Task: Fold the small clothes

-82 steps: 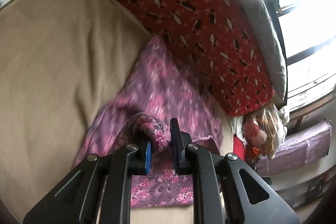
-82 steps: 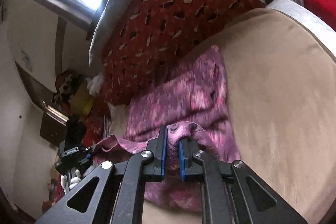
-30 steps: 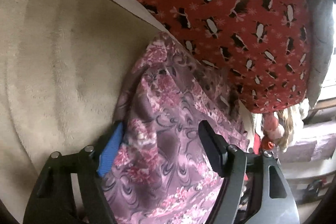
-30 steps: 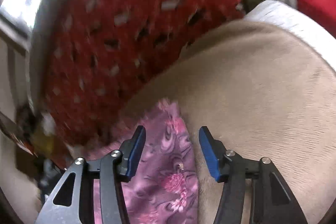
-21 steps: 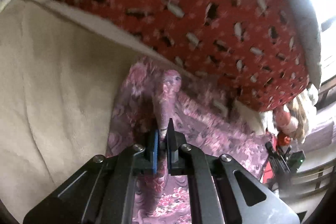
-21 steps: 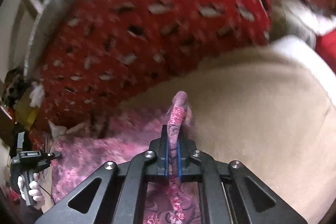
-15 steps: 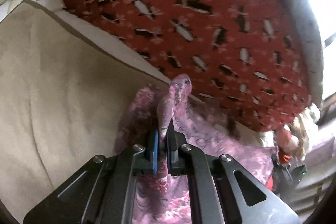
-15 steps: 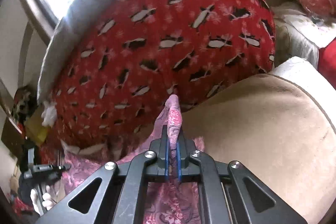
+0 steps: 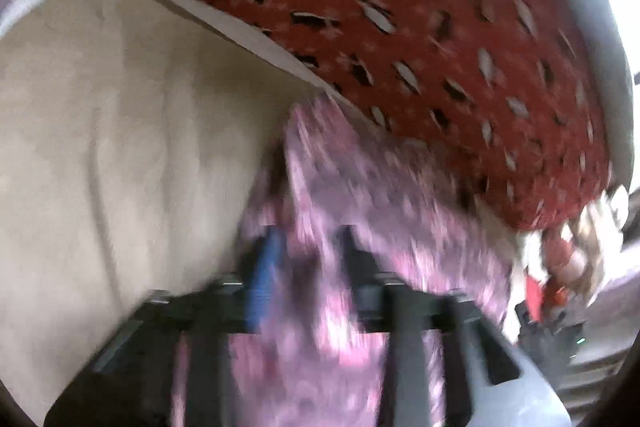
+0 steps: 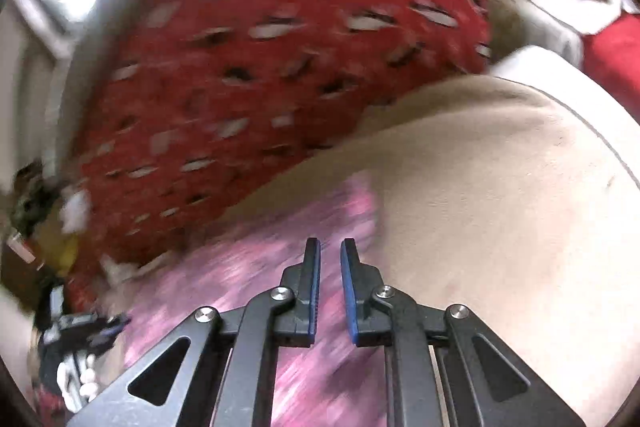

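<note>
In the left wrist view, which is heavily blurred, the left gripper [image 9: 308, 251] is seen with its fingers [image 9: 266, 267] parted and nothing pinched between them. The pink floral garment [image 9: 360, 211] is spread beneath and ahead of the fingers on the beige blanket [image 9: 120, 155] of the bed. The far edge of the garment is laid against the red patterned cushion [image 9: 420, 27], behind which a bright window is glimpsed at the right.

In the right wrist view, also smeared by motion, the right gripper [image 10: 330, 255] is shown with its blue-padded fingers [image 10: 348, 291] a narrow gap apart, and no cloth is held in that gap. The pink floral garment [image 10: 240, 279] is seen lying below and to the left of the fingers, on the beige blanket [image 10: 500, 207]. The red patterned cushion [image 10: 260, 47] is seen beyond it.
</note>
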